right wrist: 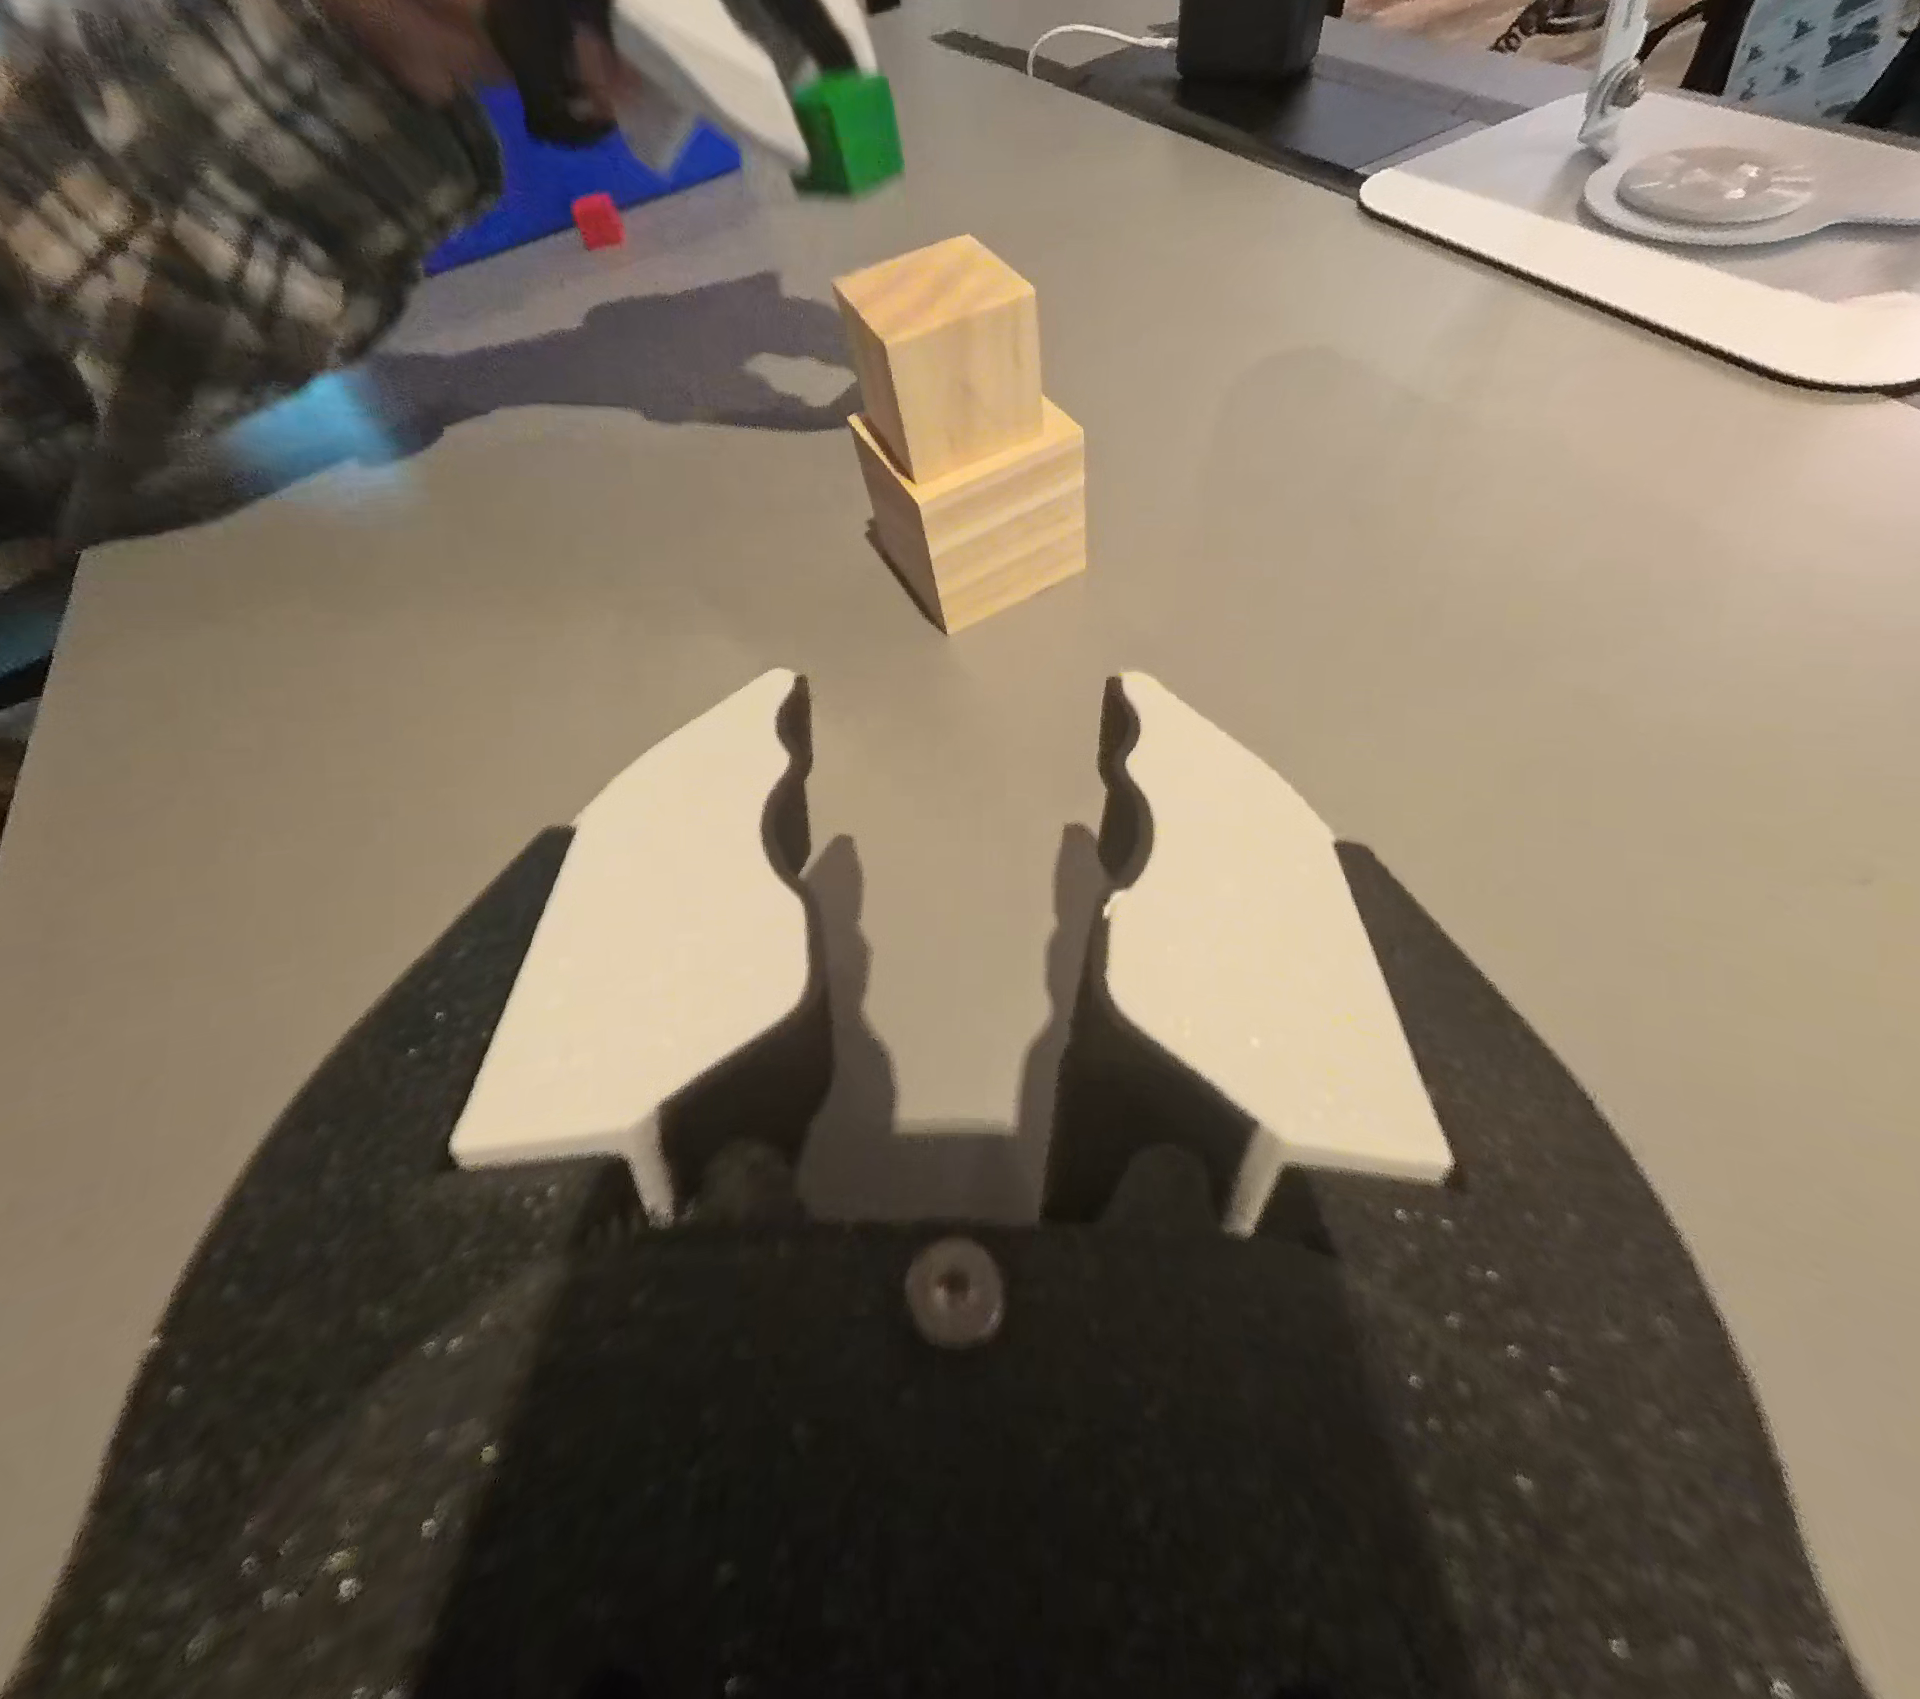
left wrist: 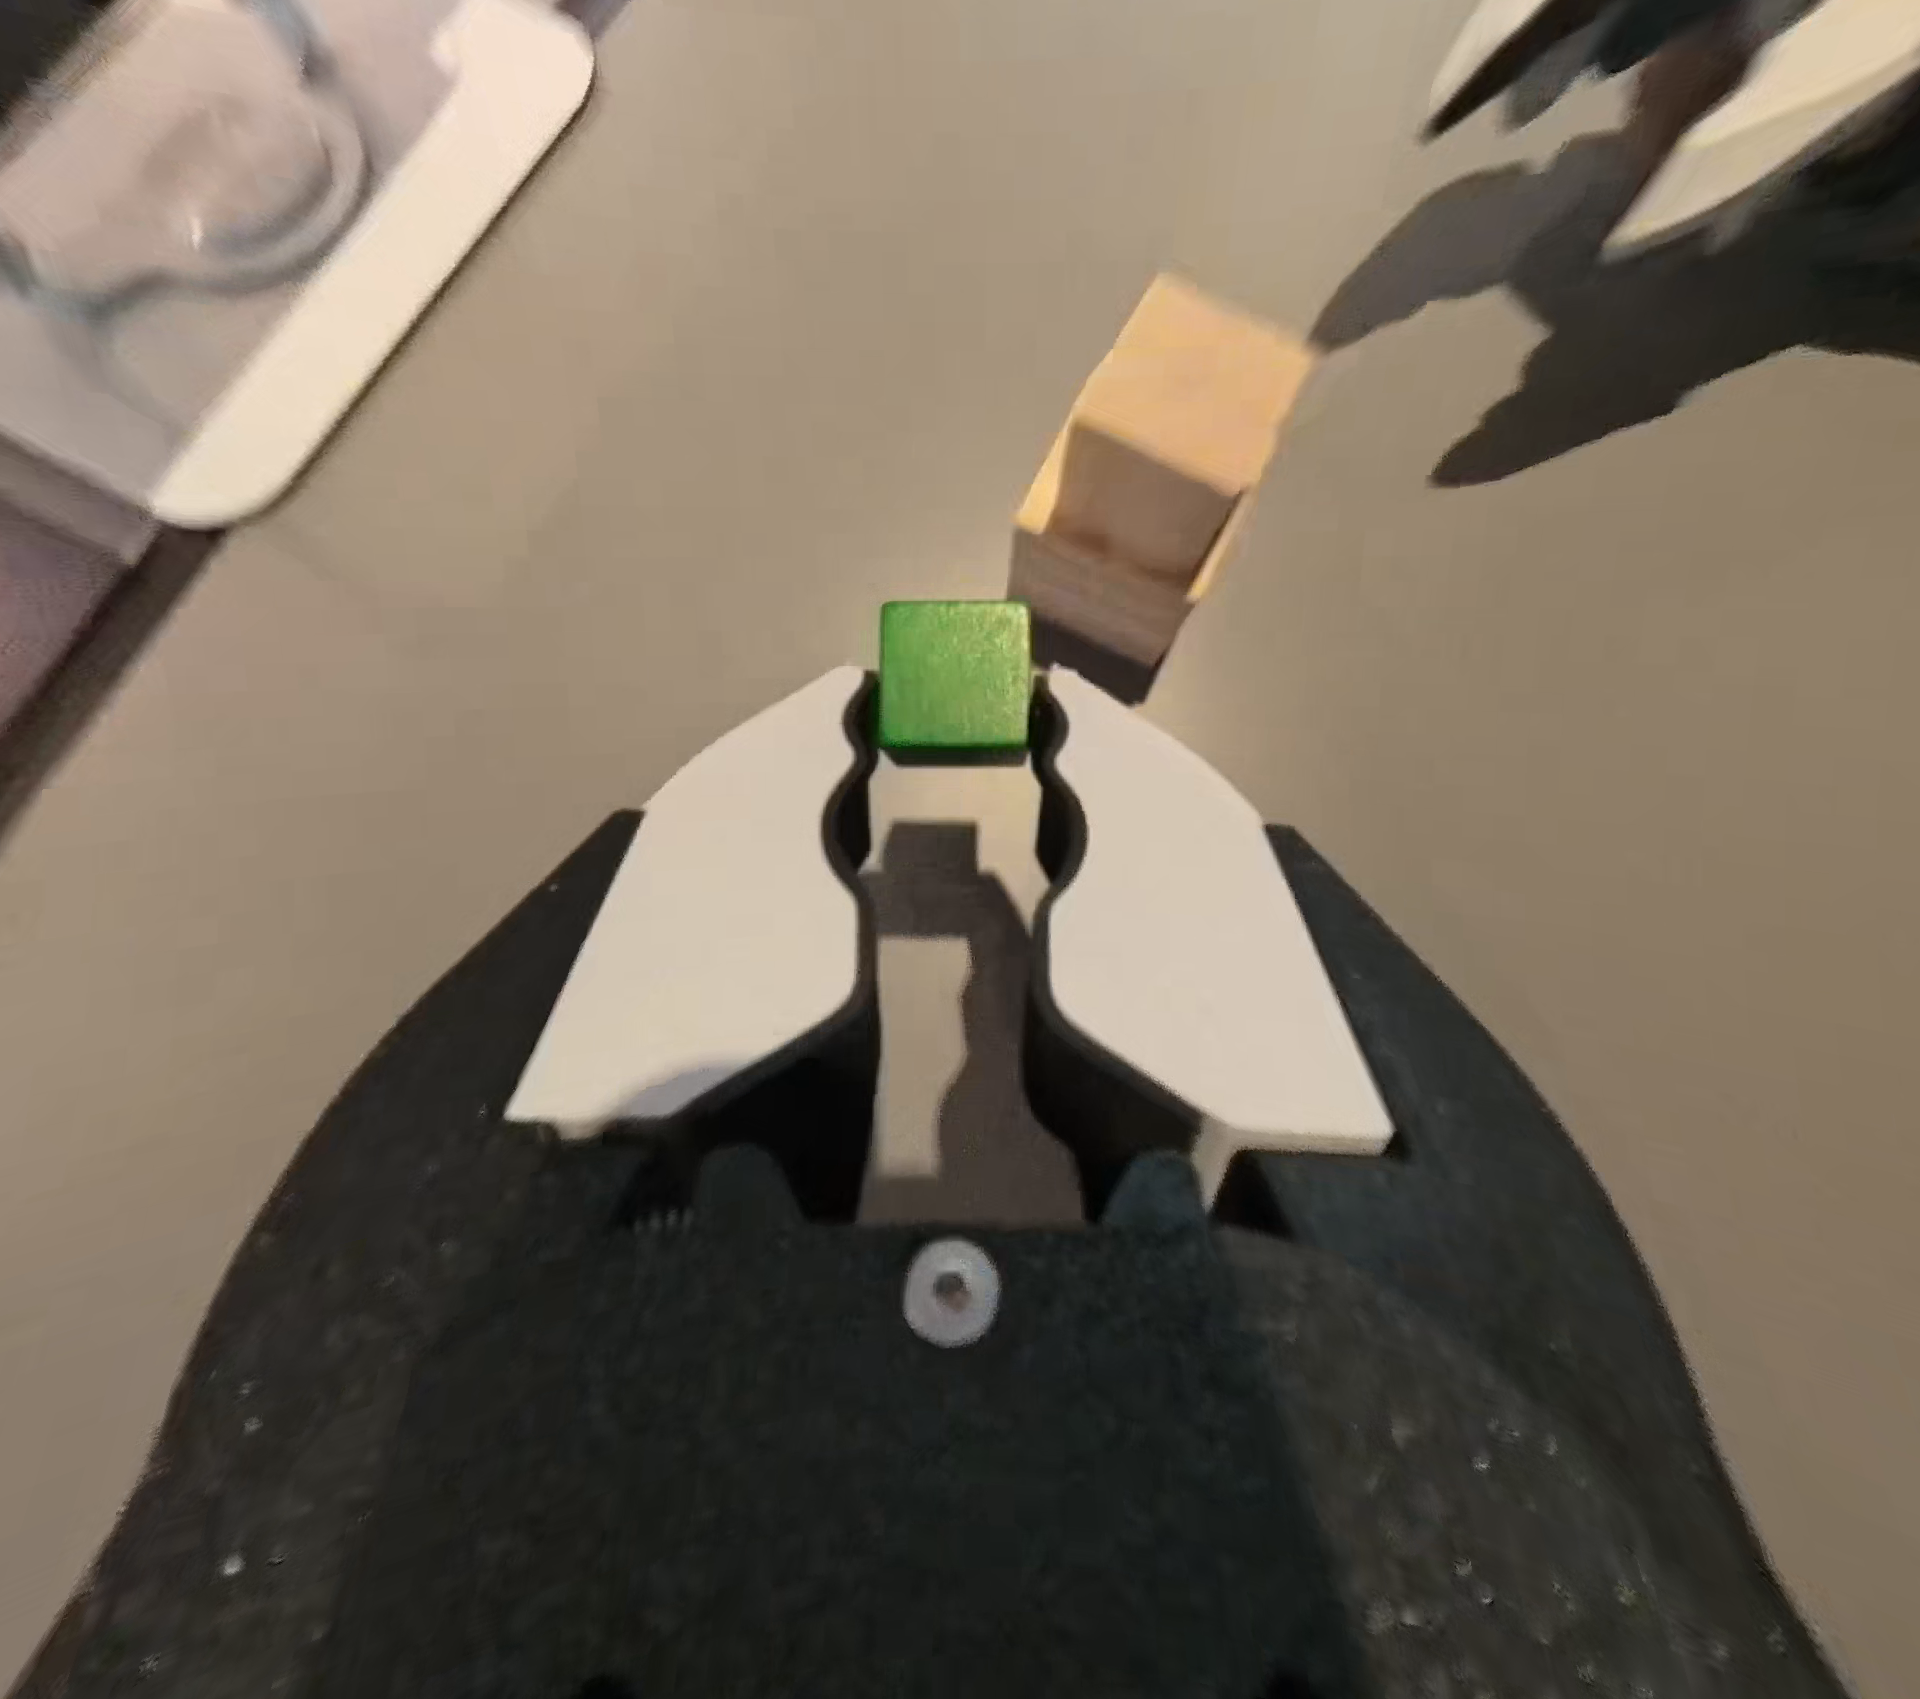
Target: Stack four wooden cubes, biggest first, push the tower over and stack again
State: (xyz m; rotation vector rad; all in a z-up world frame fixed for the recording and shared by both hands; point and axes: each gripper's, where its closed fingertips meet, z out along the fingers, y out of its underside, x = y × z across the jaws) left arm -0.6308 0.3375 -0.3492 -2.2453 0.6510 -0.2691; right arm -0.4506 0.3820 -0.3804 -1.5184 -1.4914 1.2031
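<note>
Two plain wooden cubes stand stacked on the grey table, the bigger one (right wrist: 982, 527) below and the smaller one (right wrist: 940, 345) on top, turned a little. The stack also shows in the left wrist view (left wrist: 1143, 486). My left gripper (left wrist: 954, 693) is shut on a green cube (left wrist: 954, 678) and holds it above the table, beside the stack; it shows in the right wrist view (right wrist: 831, 137) with the green cube (right wrist: 850, 127). My right gripper (right wrist: 956, 693) is open and empty, just short of the stack. A small red cube (right wrist: 598, 220) lies far left.
A blue shape (right wrist: 582, 179) lies on the table by the red cube. A white lamp base (right wrist: 1662, 247) sits at the right, and shows in the left wrist view (left wrist: 343, 278). A dark box (right wrist: 1252, 2) with a cable is at the back. A plaid sleeve (right wrist: 208, 174) is at left. Tip to tip, the grippers are about 20 centimetres apart.
</note>
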